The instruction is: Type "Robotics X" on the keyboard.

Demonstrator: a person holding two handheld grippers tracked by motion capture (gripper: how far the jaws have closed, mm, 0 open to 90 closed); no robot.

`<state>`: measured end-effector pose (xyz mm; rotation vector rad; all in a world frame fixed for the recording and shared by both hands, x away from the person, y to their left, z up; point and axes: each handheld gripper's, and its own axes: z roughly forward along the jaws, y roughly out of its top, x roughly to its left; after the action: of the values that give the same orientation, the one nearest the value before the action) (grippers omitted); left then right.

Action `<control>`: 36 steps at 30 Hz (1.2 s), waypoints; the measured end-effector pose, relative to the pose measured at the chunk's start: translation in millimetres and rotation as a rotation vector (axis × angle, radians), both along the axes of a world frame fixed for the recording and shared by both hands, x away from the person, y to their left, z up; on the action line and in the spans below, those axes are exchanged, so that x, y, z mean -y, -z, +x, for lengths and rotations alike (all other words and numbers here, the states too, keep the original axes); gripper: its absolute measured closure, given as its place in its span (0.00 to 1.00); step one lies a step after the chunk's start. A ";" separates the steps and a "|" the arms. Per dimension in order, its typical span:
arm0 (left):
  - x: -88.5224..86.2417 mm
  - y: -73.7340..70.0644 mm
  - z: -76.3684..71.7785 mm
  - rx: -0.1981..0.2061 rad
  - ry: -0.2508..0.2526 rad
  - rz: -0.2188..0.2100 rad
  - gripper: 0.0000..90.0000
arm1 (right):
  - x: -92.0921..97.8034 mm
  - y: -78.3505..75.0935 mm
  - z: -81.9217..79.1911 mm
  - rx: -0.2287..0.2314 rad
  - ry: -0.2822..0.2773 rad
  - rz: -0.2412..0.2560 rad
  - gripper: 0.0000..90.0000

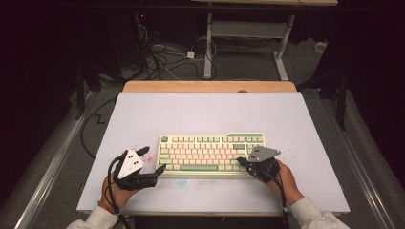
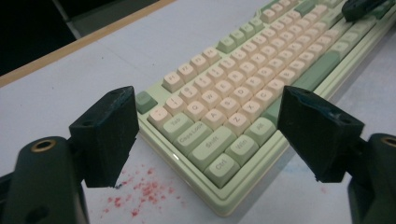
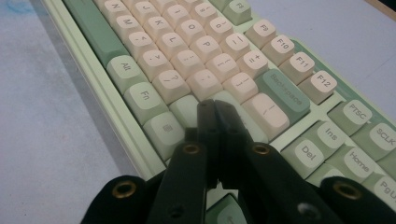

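Pale tabletop (image 1: 143, 114) with a wooden strip along its far edge, dark room and tangled cables (image 1: 162, 57) on the floor beyond. Nearest the front edge, two sleeved hands, each with a hand-held gripper. Left gripper (image 1: 160, 168) just off the keyboard's front left corner, jaws spread wide, pointing at the Ctrl and Shift keys, nothing between them; in the left gripper view (image 2: 205, 135) hovering above that corner, beside a scatter of red specks (image 2: 140, 191) on the surface. Right gripper (image 1: 240, 161) over the right end of the keyboard, jaws pressed together into one narrow tip, resting on or just over a key near Enter in the right gripper view (image 3: 215, 109); contact hard to confirm. Keyboard (image 1: 210, 152) lying flat, centred, closer to the front edge than the far one, square to it.

Likely step: pressing a key with the closed right tip. Best done straight down on the middle of one keycap, lightly, without dragging sideways onto neighbours. Worth keeping the left jaws clear of the keys, or bracing the left corner against sliding.
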<state>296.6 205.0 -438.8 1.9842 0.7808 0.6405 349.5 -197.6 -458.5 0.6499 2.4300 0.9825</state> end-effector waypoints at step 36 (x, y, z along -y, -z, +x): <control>36.3 -14.0 45.9 -0.070 0.083 0.035 0.35 | 0.8 0.1 -0.8 0.001 0.013 -0.007 1.00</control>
<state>342.5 168.7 -424.7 2.0688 0.7294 0.5415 348.7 -198.4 -458.6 0.6610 2.4243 0.9681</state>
